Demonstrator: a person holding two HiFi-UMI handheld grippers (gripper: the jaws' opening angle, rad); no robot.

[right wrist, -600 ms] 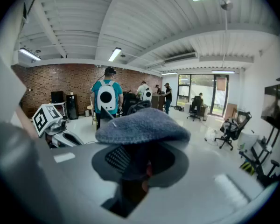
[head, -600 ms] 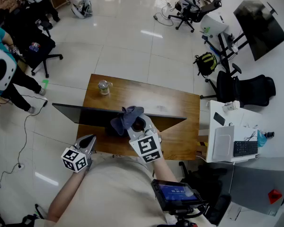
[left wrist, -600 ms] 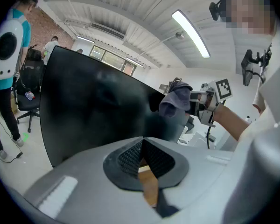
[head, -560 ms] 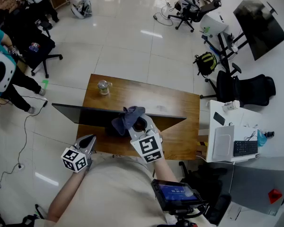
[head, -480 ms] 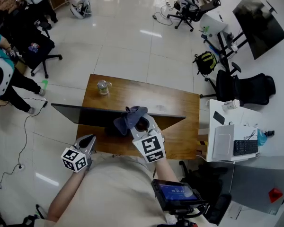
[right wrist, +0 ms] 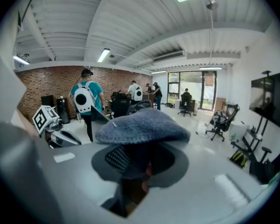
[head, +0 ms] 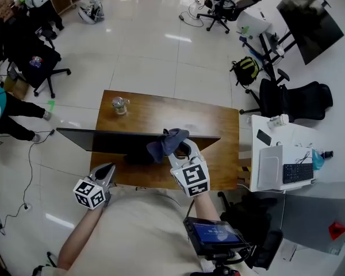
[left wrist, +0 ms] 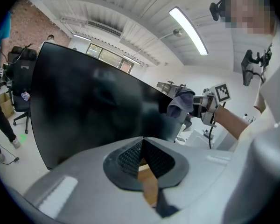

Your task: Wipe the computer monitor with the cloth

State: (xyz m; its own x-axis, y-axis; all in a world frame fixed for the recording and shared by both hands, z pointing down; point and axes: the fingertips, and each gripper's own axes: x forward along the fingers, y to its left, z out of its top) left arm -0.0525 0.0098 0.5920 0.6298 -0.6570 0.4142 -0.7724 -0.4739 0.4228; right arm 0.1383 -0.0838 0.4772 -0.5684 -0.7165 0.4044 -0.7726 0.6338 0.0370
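A wide, thin computer monitor (head: 121,141) stands on a brown wooden table (head: 167,112) with a smooth, faintly glossy top. From above the monitor shows as a long dark wedge. Its long axis runs side to side along the table's near half, and its flat, glossy black screen faces the person. In the left gripper view the screen (left wrist: 88,106) fills the left half of the picture as a dark panel.

A soft, fuzzy blue-grey cloth (head: 167,141) is bunched into a rounded lump at the monitor's top edge, right of its middle. The right gripper (head: 180,149), grey with a black-and-white marker cube, has its jaws pinching that cloth. In the right gripper view the cloth (right wrist: 142,125) bulges over the dark ribbed pads like a cap.

The left gripper (head: 107,171) is at the table's near edge, below the monitor's left part, well apart from the cloth. Its ribbed black pads are pressed together with nothing between them.

A small clear glass jar (head: 120,104) stands near the table's far left corner.
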